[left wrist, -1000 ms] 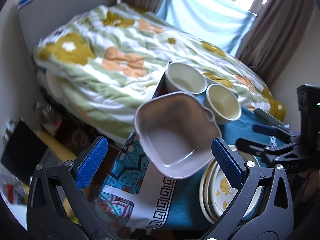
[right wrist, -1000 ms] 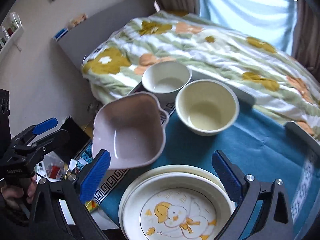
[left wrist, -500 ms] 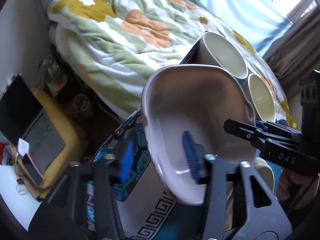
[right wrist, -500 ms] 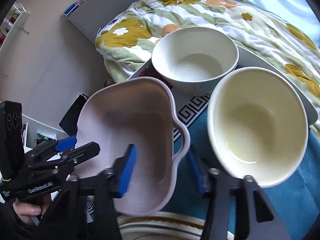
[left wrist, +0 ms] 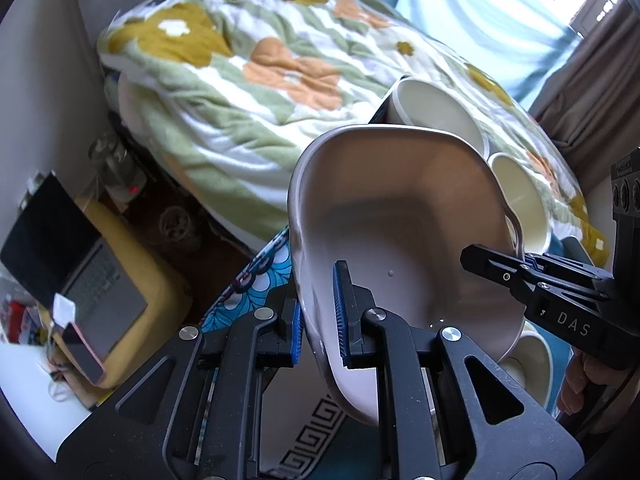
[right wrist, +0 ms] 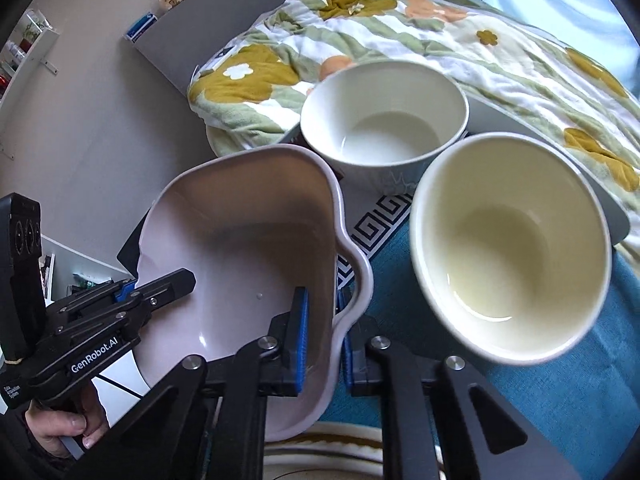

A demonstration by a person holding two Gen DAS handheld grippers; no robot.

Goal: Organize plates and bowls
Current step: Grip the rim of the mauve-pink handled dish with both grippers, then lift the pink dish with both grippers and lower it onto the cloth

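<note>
We grip the pale pink dish point(left wrist: 400, 216) on opposite rims, left tongs point(left wrist: 318, 332) clamped on one wall, right tongs point(right wrist: 322, 344) clamped on the other; dish tilted, beside the cream bowl point(right wrist: 508, 240), white bowl point(right wrist: 384, 120) behind, plates point(right wrist: 320, 452) beneath its near edge
</note>
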